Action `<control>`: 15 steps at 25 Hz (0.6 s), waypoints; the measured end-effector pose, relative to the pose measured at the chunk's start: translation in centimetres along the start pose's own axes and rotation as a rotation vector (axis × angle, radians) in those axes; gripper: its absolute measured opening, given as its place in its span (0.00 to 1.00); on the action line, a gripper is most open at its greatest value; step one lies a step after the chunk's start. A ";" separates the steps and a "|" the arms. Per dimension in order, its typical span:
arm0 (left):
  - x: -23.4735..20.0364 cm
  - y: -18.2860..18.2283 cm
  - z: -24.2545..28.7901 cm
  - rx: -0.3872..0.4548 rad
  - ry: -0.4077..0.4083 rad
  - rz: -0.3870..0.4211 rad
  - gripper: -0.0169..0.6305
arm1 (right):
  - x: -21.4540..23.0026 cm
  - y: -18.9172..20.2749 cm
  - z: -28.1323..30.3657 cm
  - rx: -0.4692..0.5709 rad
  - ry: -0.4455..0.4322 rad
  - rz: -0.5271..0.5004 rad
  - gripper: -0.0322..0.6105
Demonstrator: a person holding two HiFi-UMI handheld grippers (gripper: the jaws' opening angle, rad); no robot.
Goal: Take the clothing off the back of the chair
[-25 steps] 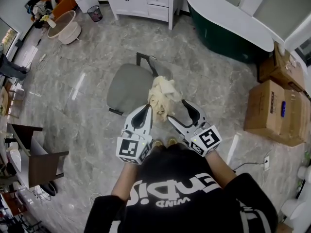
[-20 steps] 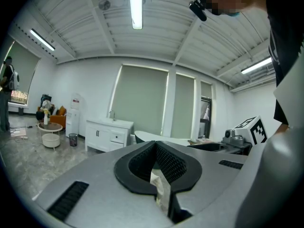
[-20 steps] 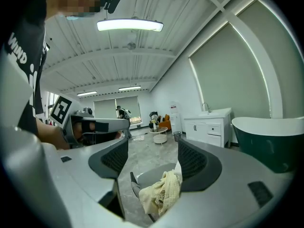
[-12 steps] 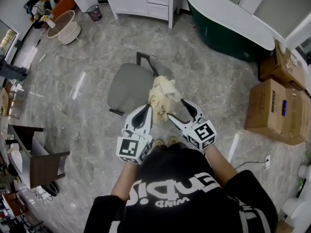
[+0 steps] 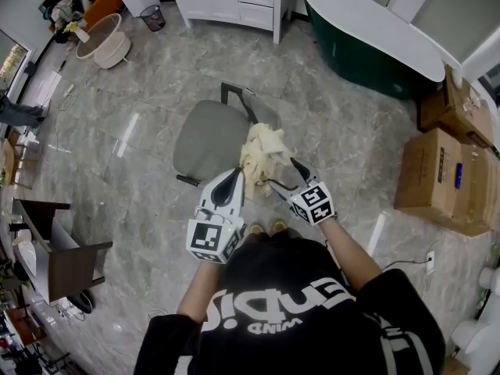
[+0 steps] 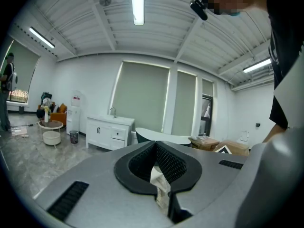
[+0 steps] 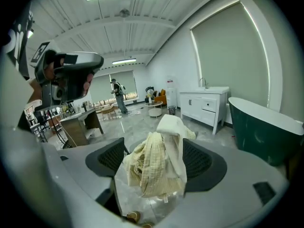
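Left gripper (image 5: 236,176) jaws seemingly pinch the clothing (image 5: 262,148) — right gripper (image 5: 282,173) jaws, just opened wide, straddle it.

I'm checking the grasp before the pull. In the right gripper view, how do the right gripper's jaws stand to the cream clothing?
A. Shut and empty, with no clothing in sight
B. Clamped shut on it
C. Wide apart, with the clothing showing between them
C: the right gripper has its jaws wide apart, having just opened further, and the cream clothing hangs in the gap between them, with the pads not closed on it.
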State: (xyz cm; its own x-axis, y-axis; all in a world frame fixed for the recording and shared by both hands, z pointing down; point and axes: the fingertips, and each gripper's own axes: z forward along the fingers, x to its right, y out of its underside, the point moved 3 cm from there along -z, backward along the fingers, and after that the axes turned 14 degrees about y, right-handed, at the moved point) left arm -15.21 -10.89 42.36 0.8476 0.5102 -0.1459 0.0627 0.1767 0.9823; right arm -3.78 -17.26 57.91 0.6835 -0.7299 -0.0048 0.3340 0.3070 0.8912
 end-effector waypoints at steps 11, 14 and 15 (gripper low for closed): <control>-1.8 0.8 1.6 -0.040 -0.012 -0.014 0.05 | 2.1 4.2 6.7 -0.153 -0.016 -0.039 0.56; -2.3 1.1 1.9 -0.053 -0.020 -0.024 0.05 | 2.0 4.5 7.9 -0.172 -0.057 -0.054 0.56; -2.5 1.2 2.0 -0.056 -0.024 -0.025 0.05 | 1.9 4.6 8.3 -0.178 -0.069 -0.059 0.56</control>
State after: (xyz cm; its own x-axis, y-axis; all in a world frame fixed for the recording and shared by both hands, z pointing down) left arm -16.14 -13.64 44.18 0.8586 0.4848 -0.1667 0.0548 0.2366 0.9701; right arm -6.34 -22.38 65.75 0.6154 -0.7880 -0.0181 0.4861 0.3613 0.7957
